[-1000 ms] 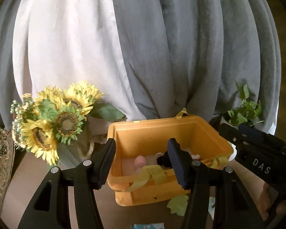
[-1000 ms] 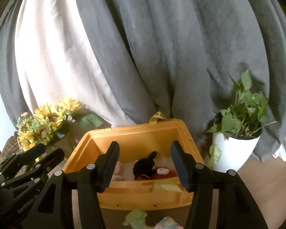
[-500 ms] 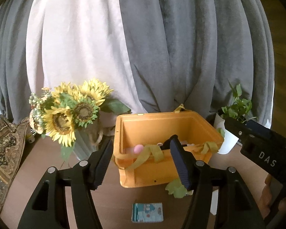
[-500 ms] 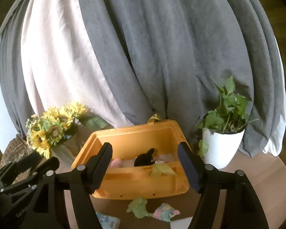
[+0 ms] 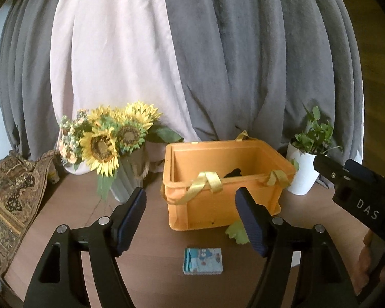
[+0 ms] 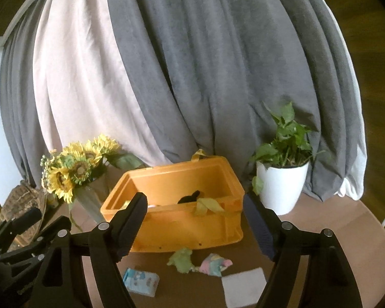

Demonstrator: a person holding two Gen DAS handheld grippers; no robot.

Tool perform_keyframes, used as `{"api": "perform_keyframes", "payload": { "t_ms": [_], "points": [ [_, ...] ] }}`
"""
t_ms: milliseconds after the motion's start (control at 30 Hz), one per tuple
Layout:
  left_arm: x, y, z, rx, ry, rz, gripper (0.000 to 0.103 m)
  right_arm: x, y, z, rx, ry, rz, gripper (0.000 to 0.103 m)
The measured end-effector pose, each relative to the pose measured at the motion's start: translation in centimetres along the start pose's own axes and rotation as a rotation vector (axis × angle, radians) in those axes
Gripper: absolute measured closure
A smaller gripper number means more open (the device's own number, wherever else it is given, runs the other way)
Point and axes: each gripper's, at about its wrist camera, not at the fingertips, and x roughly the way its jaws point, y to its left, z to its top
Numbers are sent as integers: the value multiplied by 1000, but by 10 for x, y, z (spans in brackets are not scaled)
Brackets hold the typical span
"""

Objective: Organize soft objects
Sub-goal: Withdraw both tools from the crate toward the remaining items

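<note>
Left claw (image 5: pixel 190 220) and right claw (image 6: pixel 195 224), jaws just opening, both spread and empty before the orange crate (image 6: pixel 192 228) on the worktop (image 6: pixel 320 228).

The left tongs (image 5: pixel 190 218) hang above the table's near edge, tilted slightly downward. Their jaws have just been opening and stand well apart, nothing between the pads (image 5: pixel 251 224). The right tongs (image 6: pixel 195 224) hang just beside them at much the same tilt, jaws likewise just opened wide and gripping nothing. In the left view, a bit of the right hand (image 5: pixel 364 264) shows under the right tongs' black body at the frame's right edge.
</note>
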Motion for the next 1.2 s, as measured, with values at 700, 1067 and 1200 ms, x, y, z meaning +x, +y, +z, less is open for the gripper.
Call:
{"api": "perform_keyframes", "payload": {
  "t_ms": [700, 1067, 1200],
  "points": [
    [-2, -11, -54, 18, 106, -32, 31, -19, -19, -58, 13, 102, -75, 25],
    [19, -15, -77, 28, 178, -25, 31, -6, -30, -81, 31, 170, -106, 25],
    [31, -18, -85, 29, 207, -29, 31, 3, -35, -91, 41, 200, -115, 25]
  ]
}}
